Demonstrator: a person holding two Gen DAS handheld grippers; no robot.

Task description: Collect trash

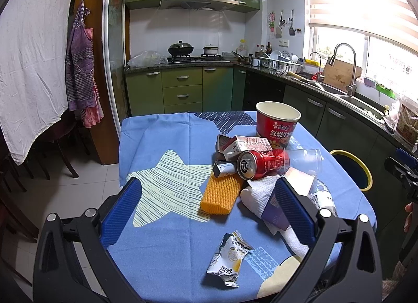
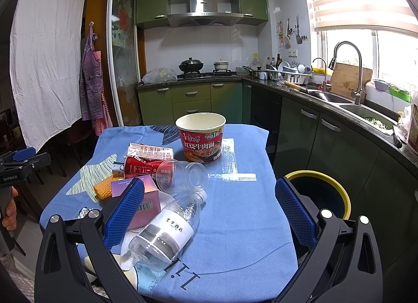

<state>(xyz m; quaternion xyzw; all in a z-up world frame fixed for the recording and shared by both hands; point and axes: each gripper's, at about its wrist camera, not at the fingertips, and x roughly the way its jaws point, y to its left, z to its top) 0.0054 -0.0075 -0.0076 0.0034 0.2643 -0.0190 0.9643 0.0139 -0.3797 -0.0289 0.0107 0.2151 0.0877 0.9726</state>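
Nearest our left gripper [image 1: 209,209] lies a torn wrapper [image 1: 230,261], flat on the blue cloth of the bench [image 1: 167,146]; our fingers [image 1: 121,214] are spread wide and hold nothing. Beyond them we see an orange sponge [image 1: 220,194], crumpled paper [image 1: 258,196] and a red can [image 1: 261,164] on its side, all heaped close together. A noodle cup [image 1: 277,122] stands upright behind the heap. Our right gripper [image 2: 209,211] hovers over the bench with fingers [image 2: 295,214] likewise spread and empty. Between them a clear bottle [image 2: 167,232] lies on its side, touching the paper, with a pink box [image 2: 145,203] beside the left finger. A yellow-rimmed bin [image 2: 337,190] sits off the right edge of the bench.
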